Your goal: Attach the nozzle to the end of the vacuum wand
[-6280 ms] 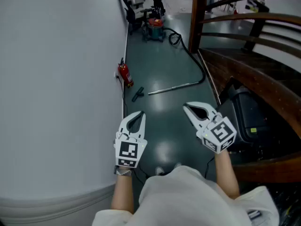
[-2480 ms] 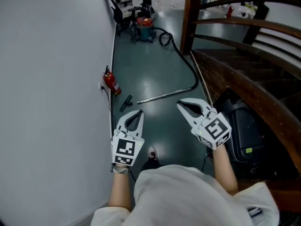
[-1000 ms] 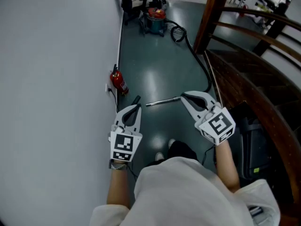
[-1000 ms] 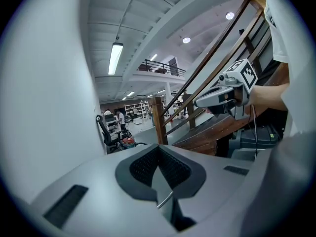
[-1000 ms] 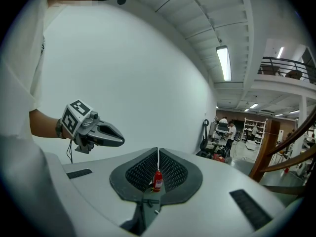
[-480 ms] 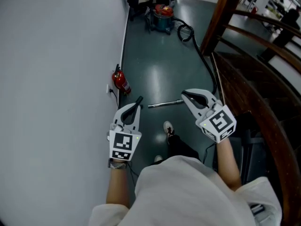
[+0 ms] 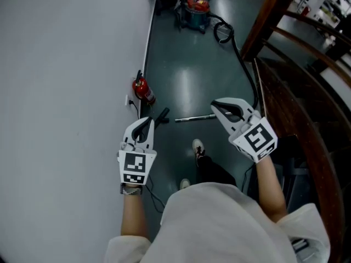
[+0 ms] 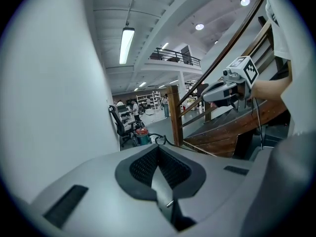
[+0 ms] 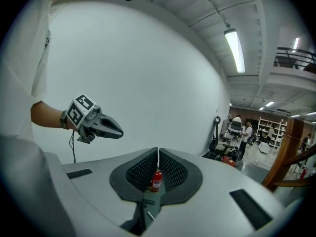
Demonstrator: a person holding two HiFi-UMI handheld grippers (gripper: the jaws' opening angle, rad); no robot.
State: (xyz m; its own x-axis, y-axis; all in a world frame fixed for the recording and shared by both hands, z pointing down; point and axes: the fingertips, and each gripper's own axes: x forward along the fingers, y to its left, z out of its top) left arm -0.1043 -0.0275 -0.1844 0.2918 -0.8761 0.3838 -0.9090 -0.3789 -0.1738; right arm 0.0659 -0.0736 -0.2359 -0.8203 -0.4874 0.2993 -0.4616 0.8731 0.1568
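The vacuum wand, a thin metal tube, lies on the dark green floor between my two grippers. The nozzle, a short black piece, lies just off the wand's left end, close to the wall. My left gripper is shut and empty, with its tips just left of the nozzle in the head view. My right gripper is shut and empty, hanging over the wand's right end. In the left gripper view the jaws meet with nothing between them. The right gripper likewise shows its jaws together.
A red fire extinguisher stands by the white wall. A black hose runs to the vacuum cleaner far down the corridor. Wooden stairs rise on the right. The person's shoe is on the floor below the wand.
The person has walked forward down the corridor. The wand, nozzle and fire extinguisher now sit nearer to both grippers. A shoe has stepped into view. Both grippers stayed shut.
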